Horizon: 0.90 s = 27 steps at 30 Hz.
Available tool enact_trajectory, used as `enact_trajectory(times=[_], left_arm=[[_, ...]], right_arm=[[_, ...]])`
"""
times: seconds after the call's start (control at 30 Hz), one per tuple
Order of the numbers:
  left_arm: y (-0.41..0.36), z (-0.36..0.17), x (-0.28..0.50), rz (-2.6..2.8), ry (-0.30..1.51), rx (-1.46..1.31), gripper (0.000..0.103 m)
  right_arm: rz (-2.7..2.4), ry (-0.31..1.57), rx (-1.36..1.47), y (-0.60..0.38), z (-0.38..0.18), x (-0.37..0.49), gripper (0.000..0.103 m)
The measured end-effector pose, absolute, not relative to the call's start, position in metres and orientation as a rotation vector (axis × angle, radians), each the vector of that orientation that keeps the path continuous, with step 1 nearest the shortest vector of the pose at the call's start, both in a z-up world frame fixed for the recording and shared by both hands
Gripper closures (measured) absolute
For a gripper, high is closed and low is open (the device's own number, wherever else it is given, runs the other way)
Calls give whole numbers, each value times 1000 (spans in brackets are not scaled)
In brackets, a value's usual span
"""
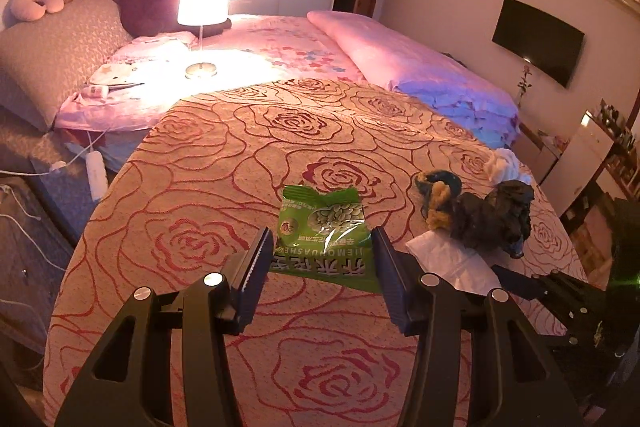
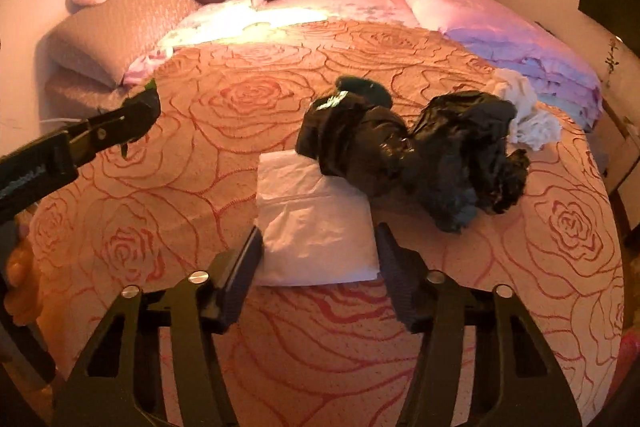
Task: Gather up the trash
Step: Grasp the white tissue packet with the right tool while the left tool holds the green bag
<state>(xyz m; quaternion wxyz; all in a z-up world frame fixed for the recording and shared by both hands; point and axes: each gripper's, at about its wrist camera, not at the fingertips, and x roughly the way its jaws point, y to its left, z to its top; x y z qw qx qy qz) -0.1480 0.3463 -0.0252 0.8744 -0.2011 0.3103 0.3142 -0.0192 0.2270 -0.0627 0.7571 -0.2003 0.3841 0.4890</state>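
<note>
1. The green snack packet (image 1: 326,233) was clamped between the left gripper's (image 1: 322,255) jaws, above the rose-patterned bedspread (image 1: 208,155).
2. A white tissue pack (image 2: 316,223) lay between the right gripper's (image 2: 320,247) parted jaws, unpressed.
3. A crumpled black plastic bag (image 2: 432,151) overlapped its far corner; white crumpled cloth (image 2: 528,115) lay beyond.

Only readable print sits on the green snack packet (image 1: 326,235), seen upside down in the left wrist view. Latin letters along its lower band read approx. "JIEMOHUASHE…", cut off at the edge. Large white Chinese chars below that and smaller ones above are too distorted to make out. A small round red badge shows approx. "20". No text elsewhere, incl. right wrist view.
</note>
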Motion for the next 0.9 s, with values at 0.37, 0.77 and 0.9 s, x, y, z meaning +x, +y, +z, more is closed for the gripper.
enact_trajectory(times=[0.37, 0.77, 0.9], left_arm=[[333, -24, -143, 638, 653, -391, 54], [298, -25, -127, 562, 674, -340, 54], [284, -26, -121, 523, 685, -321, 54]], right_arm=[[1052, 810, -463, 205, -63, -28, 70], [904, 810, -411, 101, -60, -23, 70], [839, 828, -372, 70, -61, -12, 70]])
